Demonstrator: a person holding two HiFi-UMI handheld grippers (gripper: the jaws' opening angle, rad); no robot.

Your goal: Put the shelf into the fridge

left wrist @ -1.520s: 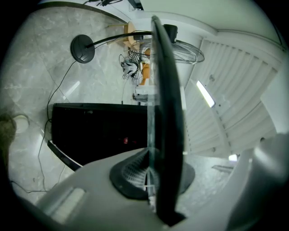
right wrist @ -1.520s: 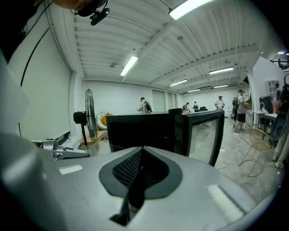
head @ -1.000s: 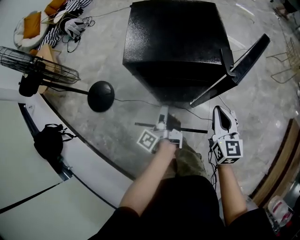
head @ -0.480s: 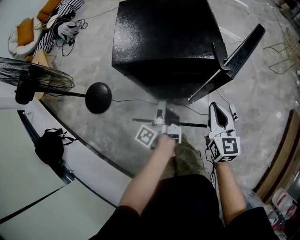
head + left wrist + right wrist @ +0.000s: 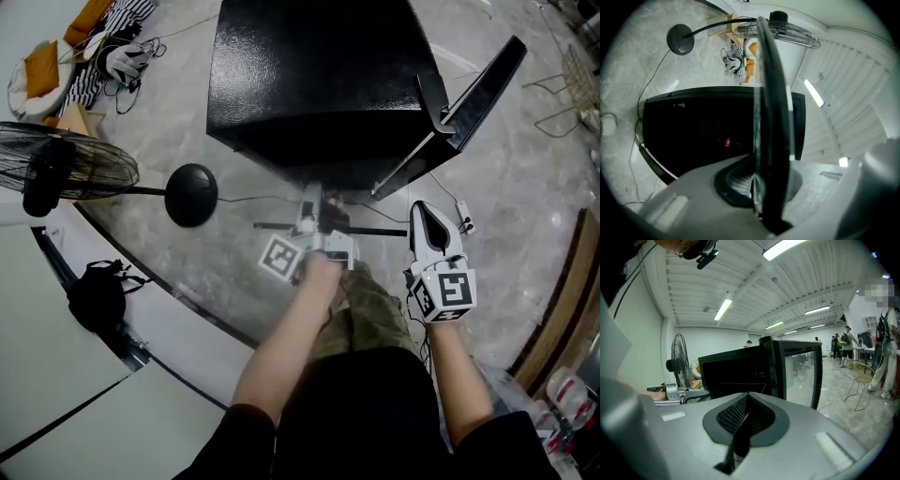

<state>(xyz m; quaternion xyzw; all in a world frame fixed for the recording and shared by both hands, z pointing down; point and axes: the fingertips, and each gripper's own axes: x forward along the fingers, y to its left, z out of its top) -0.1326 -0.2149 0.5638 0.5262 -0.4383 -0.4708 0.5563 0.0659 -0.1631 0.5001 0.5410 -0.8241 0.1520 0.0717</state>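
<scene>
The black fridge (image 5: 319,75) stands on the floor ahead, its door (image 5: 469,103) swung open to the right. My left gripper (image 5: 310,214) is shut on the shelf (image 5: 375,231), a thin dark panel seen edge-on as a bar just in front of the fridge opening. In the left gripper view the shelf (image 5: 769,93) rises as a dark plate out of the left gripper (image 5: 761,187), with the fridge's dark inside (image 5: 708,131) behind it. To the right my right gripper (image 5: 422,208) is shut and holds nothing, pointing at the door. The right gripper (image 5: 743,423) faces the fridge (image 5: 736,373) and its glass door (image 5: 799,371).
A standing fan (image 5: 66,169) with a round black base (image 5: 191,193) is at the left, its cable running toward the fridge. A black bag (image 5: 94,291) lies by the white curved edge. Clothes (image 5: 112,47) are heaped at the far left. A wire chair (image 5: 860,376) and people stand far right.
My left gripper has carried the shelf a little closer to the fridge opening. The right gripper has hardly moved.
</scene>
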